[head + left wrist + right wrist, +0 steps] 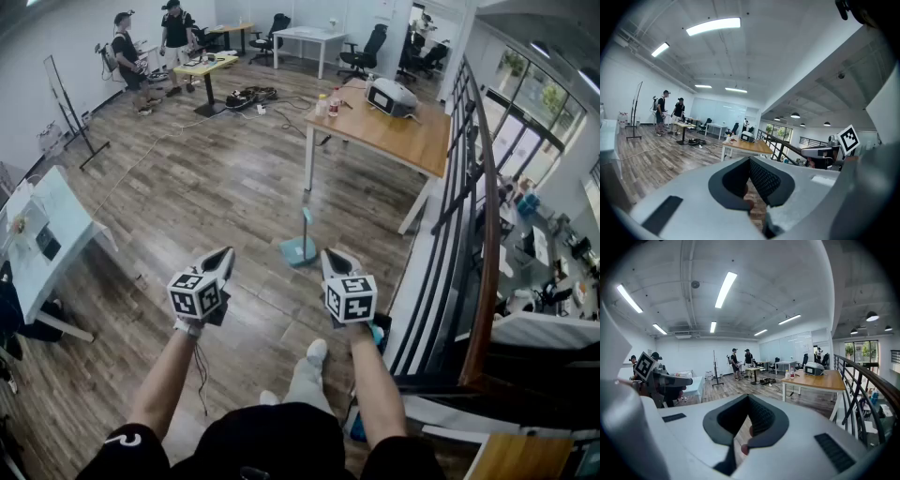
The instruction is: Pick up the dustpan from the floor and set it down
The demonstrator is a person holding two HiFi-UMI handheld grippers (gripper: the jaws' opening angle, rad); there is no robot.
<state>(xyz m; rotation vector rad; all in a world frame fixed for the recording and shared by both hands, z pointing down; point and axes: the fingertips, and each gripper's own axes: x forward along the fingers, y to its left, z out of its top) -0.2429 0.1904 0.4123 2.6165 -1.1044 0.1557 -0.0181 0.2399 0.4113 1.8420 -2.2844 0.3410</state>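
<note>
Fingers of the left gripper are pressed together at the tips with nothing pinched; only floor shows through the gap behind the pads. It is the same on the right gripper: fingers fully together and empty. Both grippers are held out side by side, tilted a little down and well above the floor. The dustpan, teal, sits on the floor ahead of the fingertips, between the two pairs and closer to the right one, apart from both. Its handle stands upright, on the far side of the pan from the fingers. Neither gripper view shows it, since the gripper bodies block the low part of each view. A table stands farther out beyond the dustpan, and a railing runs off to the right of the right fingers. Task progress: nothing done so far as I can judge, as the pan is untouched on the floor. Everything is left: lower a gripper, likely the right, spread its fingers, close on the handle, lift, then set the pan down. Set-down spot is not evident.
</note>
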